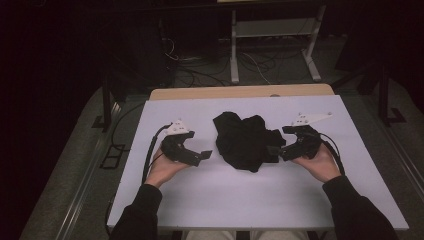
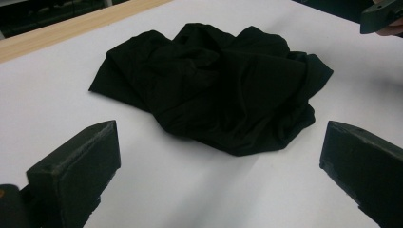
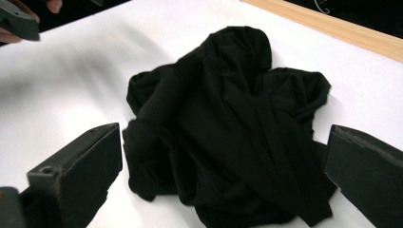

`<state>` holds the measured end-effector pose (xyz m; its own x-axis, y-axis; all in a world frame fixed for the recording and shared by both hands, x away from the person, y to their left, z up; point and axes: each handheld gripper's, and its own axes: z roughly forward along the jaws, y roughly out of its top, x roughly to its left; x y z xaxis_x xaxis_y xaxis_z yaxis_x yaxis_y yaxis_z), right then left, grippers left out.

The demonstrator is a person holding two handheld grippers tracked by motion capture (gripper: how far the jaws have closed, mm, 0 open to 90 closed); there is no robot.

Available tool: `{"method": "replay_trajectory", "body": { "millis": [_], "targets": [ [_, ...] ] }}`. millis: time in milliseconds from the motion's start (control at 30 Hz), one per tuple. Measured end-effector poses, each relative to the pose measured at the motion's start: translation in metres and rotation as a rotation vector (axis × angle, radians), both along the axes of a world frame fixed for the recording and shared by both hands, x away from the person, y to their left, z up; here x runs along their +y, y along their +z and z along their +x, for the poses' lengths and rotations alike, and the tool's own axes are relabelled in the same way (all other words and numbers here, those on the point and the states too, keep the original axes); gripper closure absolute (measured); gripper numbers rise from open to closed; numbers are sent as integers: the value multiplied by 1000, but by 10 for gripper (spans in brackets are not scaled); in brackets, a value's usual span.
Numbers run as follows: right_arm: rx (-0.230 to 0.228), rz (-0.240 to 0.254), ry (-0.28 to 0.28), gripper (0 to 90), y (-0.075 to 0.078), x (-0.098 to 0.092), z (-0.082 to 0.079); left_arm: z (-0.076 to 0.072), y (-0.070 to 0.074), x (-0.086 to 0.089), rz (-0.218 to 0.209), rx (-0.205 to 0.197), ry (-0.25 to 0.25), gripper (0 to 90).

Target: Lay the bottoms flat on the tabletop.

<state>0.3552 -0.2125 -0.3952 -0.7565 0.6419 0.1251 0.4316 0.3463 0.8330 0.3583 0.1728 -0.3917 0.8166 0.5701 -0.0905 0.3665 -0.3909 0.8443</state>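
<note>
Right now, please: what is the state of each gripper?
Left gripper: open, empty, short of the black cloth.
Right gripper: open, holding nothing, jaws at the cloth's edge.

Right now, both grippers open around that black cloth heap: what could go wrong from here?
1. The black cloth is crumpled in layers with no clear edge showing, so the right gripper, already at its near folds, may pinch several layers at once.
2. The left gripper is apart from the cloth; a one-sided pull would likely drag the heap across the smooth white table instead of opening it.
</note>
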Motion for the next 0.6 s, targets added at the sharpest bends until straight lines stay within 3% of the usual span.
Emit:
{"method": "replay_trajectory", "body": {
  "millis": [433,600],
  "targets": [
    [18,-10,39,0,-5,19,13,16,-9,-10,-25,12,2,0],
    [50,-13,53,6,-13,27,17,23,-15,-8,-38,24,23,0]
  ]
}}
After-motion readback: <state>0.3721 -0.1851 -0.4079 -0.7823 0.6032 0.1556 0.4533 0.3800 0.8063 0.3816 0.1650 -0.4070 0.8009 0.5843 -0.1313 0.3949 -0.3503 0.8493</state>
